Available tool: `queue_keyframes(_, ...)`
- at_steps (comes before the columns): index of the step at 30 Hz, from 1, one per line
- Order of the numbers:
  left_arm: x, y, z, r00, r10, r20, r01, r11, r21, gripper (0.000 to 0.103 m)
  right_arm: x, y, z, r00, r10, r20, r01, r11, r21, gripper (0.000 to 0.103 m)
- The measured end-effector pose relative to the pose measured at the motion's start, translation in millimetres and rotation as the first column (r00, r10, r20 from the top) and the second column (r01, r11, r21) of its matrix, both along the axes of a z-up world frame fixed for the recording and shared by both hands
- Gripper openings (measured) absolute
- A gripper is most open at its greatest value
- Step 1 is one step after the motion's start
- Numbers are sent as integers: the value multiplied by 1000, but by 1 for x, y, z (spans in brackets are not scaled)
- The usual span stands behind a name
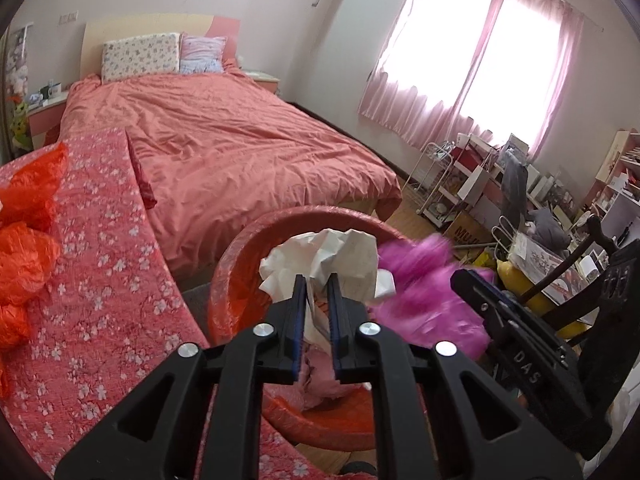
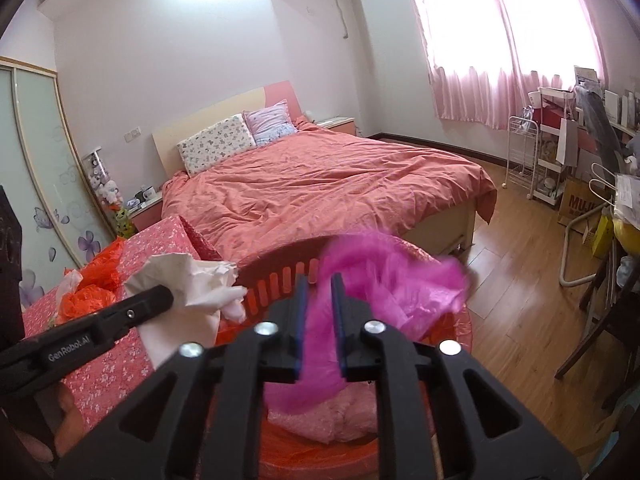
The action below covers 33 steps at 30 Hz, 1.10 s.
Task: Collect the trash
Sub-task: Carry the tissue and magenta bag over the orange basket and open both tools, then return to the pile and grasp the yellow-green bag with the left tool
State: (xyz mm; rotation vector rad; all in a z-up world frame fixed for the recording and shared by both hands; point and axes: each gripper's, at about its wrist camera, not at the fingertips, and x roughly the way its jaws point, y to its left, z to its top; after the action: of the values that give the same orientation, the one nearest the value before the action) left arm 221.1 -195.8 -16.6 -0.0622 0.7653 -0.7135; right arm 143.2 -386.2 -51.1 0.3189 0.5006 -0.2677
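Note:
My left gripper (image 1: 318, 284) is shut on a crumpled white paper (image 1: 328, 256) and holds it over a red bin (image 1: 240, 248) lined with a red bag. My right gripper (image 2: 320, 282) is shut on a magenta plastic bag (image 2: 384, 276), blurred, above the same bin (image 2: 280, 276). Pink crumpled trash (image 2: 332, 420) lies inside the bin. The white paper (image 2: 188, 280) and the left gripper (image 2: 168, 294) show at left in the right wrist view. The magenta bag (image 1: 420, 292) and the right gripper (image 1: 472, 284) show at right in the left wrist view.
Orange plastic bags (image 1: 28, 216) lie on a pink floral cloth (image 1: 100, 260) to the left. A bed with a salmon cover (image 2: 340, 184) stands ahead. Shelves and clutter (image 2: 560, 148) line the right wall under a pink-curtained window. A dark chair (image 2: 600, 320) stands at right on the wood floor.

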Motion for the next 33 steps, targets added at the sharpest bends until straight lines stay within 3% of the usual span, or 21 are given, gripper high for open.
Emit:
queue_keyframes(1,1,2,-2,1000,5,-6,-5,1000,7,16,-1,-1,0,1000,-2,-1,2,1000,-3,26)
queue_keyframes(3,1,4,-3,1000,17,-10,-17,1000,17,33,-1,1,-1,1000,-5,-4,5,1000,-10,28)
queue_keyframes(5,2,10,-4,999,34,-12,-33,999,20,41,-2,2,0,1000,-9,-4,9,1000,-10,31)
queue_keyframes(12,-2,32,-4,996,89,18,-90,994,66,48,-8,13,5,1000,-29,1,29,999,-45,48)
queue_keyframes(20,-5,81,-4,977,199,75,-208,968,139,54,-5,34,13,1000,5,-1,-5,998,-67,53)
queue_keyframes(27,-5,151,-3,937,337,96,-349,922,169,54,5,68,17,998,68,-11,-69,995,-70,53)
queue_keyframes(33,4,241,0,853,511,108,-522,836,170,54,15,112,21,987,159,-19,-160,983,-88,53)
